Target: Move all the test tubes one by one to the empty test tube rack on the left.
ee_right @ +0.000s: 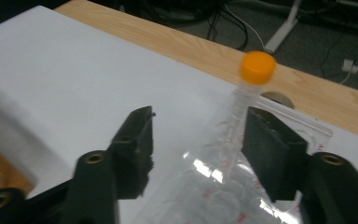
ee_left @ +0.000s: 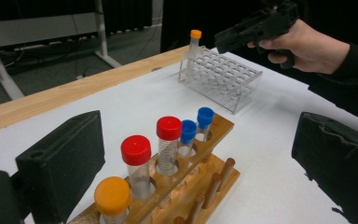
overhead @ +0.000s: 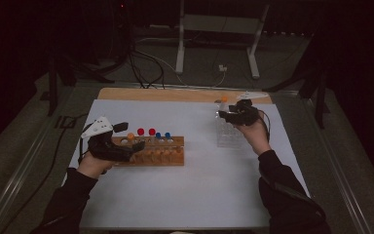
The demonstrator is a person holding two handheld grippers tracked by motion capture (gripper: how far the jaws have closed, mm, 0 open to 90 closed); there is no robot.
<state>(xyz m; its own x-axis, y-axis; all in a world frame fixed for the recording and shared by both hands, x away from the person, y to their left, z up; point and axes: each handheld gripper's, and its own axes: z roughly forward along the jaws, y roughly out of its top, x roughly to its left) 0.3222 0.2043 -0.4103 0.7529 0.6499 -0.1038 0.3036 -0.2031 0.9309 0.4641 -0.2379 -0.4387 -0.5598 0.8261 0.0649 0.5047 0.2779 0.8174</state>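
Left gripper [overhead: 129, 137]: it sits at about 8 o'clock on the white table [overhead: 185, 195]. Its jaws are wide open and hold nothing. They stand on each side of the wooden rack.
Right gripper [overhead: 222, 114]: it sits at about 1 o'clock, over the clear rack. Its jaws are open and hold nothing. The orange tube stands between them, right beside one jaw; I cannot tell if they touch.
Wooden rack [ee_left: 214, 154]: it stands at about 9 o'clock on the table. It holds five tubes in a row.
Tubes in wooden rack: one orange cap [ee_left: 112, 195], two red caps [ee_left: 135, 150], two blue caps [ee_left: 205, 117].
Clear rack [ee_left: 223, 77]: it stands at about 1 o'clock, well apart from the wooden rack.
Orange tube [ee_right: 254, 81]: it stands up in the far corner of the clear rack.
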